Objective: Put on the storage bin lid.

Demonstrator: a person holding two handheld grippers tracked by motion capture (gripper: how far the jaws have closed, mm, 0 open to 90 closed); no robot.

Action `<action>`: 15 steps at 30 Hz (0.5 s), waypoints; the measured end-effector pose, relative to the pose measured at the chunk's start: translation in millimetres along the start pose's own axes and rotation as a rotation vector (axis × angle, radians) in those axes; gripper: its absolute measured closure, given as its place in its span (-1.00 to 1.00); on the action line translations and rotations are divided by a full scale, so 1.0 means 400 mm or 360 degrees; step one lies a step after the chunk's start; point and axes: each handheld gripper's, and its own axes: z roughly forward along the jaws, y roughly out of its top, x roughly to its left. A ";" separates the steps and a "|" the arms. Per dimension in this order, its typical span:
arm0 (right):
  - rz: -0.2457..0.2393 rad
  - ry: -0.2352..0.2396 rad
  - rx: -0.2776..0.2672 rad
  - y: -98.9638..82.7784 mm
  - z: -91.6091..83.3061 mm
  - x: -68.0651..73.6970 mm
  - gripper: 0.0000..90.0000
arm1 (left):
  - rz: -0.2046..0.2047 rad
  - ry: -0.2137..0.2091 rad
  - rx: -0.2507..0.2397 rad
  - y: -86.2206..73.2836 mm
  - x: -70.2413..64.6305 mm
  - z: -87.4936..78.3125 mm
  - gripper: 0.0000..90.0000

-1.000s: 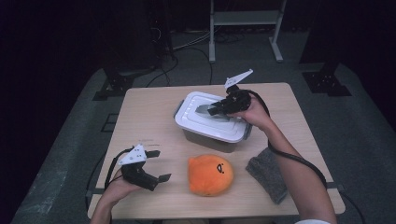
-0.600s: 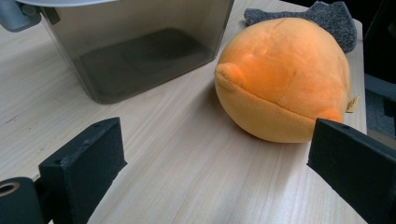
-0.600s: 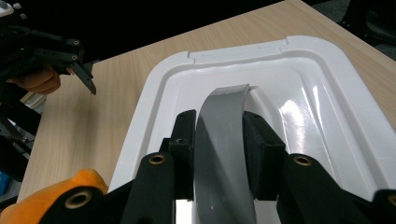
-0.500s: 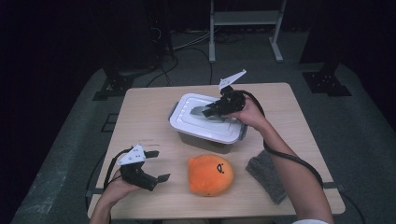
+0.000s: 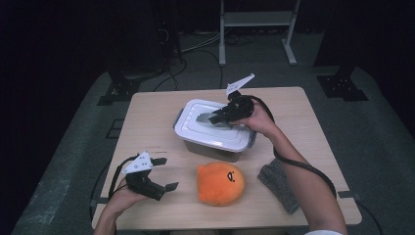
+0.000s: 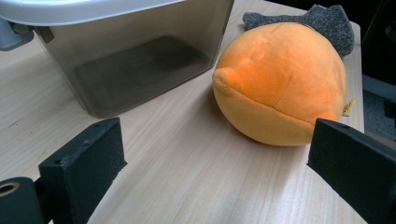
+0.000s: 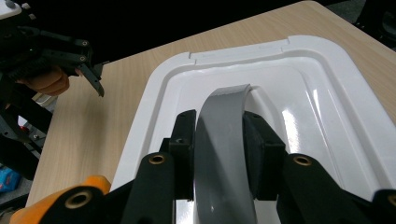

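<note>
A clear plastic box (image 5: 215, 146) with a white lid (image 5: 195, 128) stands mid-table. My right gripper (image 5: 218, 117) reaches over the lid from the right and is shut on the lid's grey handle (image 7: 224, 140), one pad on each side. At the front left, my left gripper (image 5: 169, 172) rests low on the table, open and holding nothing. It points at an orange plush toy (image 5: 220, 182) just right of it. In the left gripper view, the plush (image 6: 285, 79) lies between and beyond the wide-apart jaws, with the box wall (image 6: 140, 56) behind it.
A grey cloth (image 5: 279, 183) lies at the front right beside the plush, under the person's right forearm. The bare table top (image 5: 147, 117) stretches left of the box. Cables and a metal stand are on the dark floor behind the table.
The box and the right gripper on its handle have shifted a little to the left. The left gripper and the plush have stayed put.
</note>
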 end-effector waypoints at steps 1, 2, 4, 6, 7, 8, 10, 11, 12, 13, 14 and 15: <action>-0.0001 0.0003 0.0001 0.001 0.001 0.001 0.47 | -0.0001 0.0000 -0.0002 0.000 0.000 0.001 -0.93; -0.0003 0.0004 0.0004 0.002 0.003 0.002 0.47 | -0.0003 0.0000 -0.0002 0.000 -0.001 0.001 -0.93; -0.0003 0.0011 0.0004 0.003 0.006 0.003 0.47 | -0.0002 0.0002 0.0000 0.000 0.000 0.000 -0.93; -0.0004 0.0012 0.0005 0.004 0.008 0.004 0.47 | -0.0005 0.0005 -0.0004 0.000 0.000 -0.002 -0.93; -0.0008 0.0011 0.0006 0.005 0.009 0.004 0.47 | -0.0005 0.0006 -0.0006 0.000 0.001 -0.002 -0.93; -0.0008 0.0011 0.0006 0.005 0.009 0.004 0.47 | -0.0004 0.0007 -0.0005 0.000 0.001 -0.002 -0.93; -0.0003 0.0011 0.0007 0.007 0.011 0.006 0.47 | -0.0004 0.0005 -0.0004 0.000 0.000 -0.002 -0.93; -0.0001 0.0010 0.0007 0.007 0.011 0.006 0.47 | -0.0005 0.0005 -0.0004 -0.001 0.000 -0.002 -0.93; -0.0001 0.0010 0.0007 0.007 0.011 0.006 0.47 | -0.0005 0.0005 -0.0004 -0.001 0.000 -0.002 -0.93; 0.0006 0.0012 0.0009 0.007 0.010 0.004 0.48 | -0.0006 0.0007 -0.0003 -0.002 0.001 -0.002 -0.93; 0.0007 0.0013 0.0009 0.008 0.011 0.005 0.48 | -0.0007 0.0007 -0.0002 -0.002 0.001 -0.002 -0.93; 0.0007 0.0013 0.0009 0.008 0.011 0.005 0.48 | -0.0007 0.0007 -0.0002 -0.002 0.001 -0.002 -0.93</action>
